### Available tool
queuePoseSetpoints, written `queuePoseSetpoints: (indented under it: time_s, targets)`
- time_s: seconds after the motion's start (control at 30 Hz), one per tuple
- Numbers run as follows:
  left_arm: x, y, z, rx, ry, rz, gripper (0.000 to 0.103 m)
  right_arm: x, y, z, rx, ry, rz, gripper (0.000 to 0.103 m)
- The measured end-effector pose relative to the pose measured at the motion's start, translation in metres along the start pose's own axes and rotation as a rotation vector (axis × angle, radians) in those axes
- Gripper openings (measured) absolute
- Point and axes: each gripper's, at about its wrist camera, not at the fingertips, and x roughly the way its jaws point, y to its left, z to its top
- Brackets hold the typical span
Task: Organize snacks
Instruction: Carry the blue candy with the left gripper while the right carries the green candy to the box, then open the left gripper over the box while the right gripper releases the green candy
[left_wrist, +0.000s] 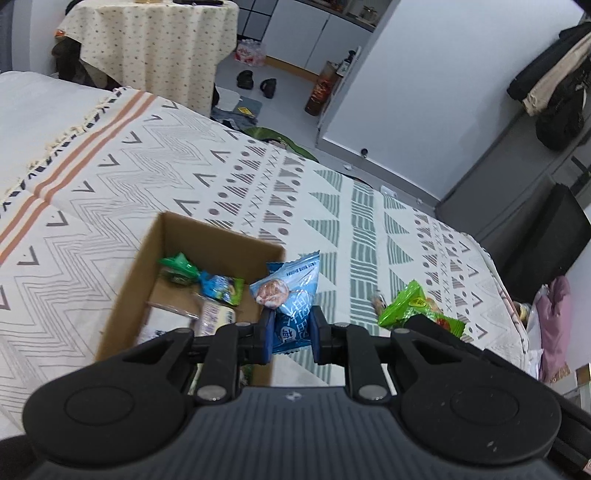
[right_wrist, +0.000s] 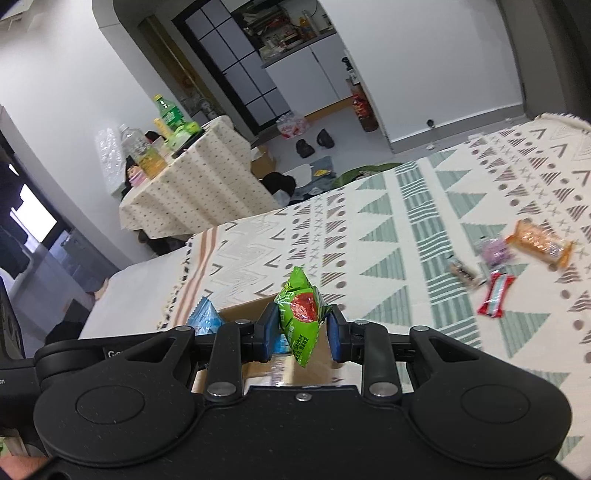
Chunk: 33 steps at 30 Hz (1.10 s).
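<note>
Left hand-held gripper (left_wrist: 291, 332) pinches blue snack packet (left_wrist: 290, 295) beside cardboard box (left_wrist: 207, 236).

Printed characters run across the light-blue plastic snack packet (left_wrist: 291, 299) and the green plastic snack packet (right_wrist: 301, 314), too blurred to read. Black gripper housing (right_wrist: 110, 353) bears white lettering, partly hidden: "G" only.
</note>
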Motion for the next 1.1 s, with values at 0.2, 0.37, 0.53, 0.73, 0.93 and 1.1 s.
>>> queuePoseSetpoints:
  time_s: [0.2,0.37,0.53,0.73,0.93,1.1]
  targets:
    - [-0.002,0.022,0.008,-0.037,-0.007,0.01,0.019,0.014,0.018,-0.003,-0.011,0.023,0.022,0.028]
    - [0.003,0.042,0.01,-0.073,0.01,0.028,0.019,0.028,0.031,-0.008,-0.025,0.048,0.025,0.028]
    - [0.011,0.057,0.015,-0.104,0.02,0.034,0.019,0.042,0.04,-0.013,-0.023,0.08,0.032,0.028]
    - [0.024,0.068,0.02,-0.122,0.022,0.044,0.019,0.056,0.042,-0.013,-0.004,0.107,0.028,0.028]
    - [0.034,0.078,0.028,-0.148,0.029,0.074,0.023,0.07,0.044,-0.012,-0.001,0.128,0.012,0.028]
    - [0.039,0.086,0.033,-0.166,0.043,0.092,0.028,0.08,0.044,-0.01,0.007,0.141,0.001,0.028]
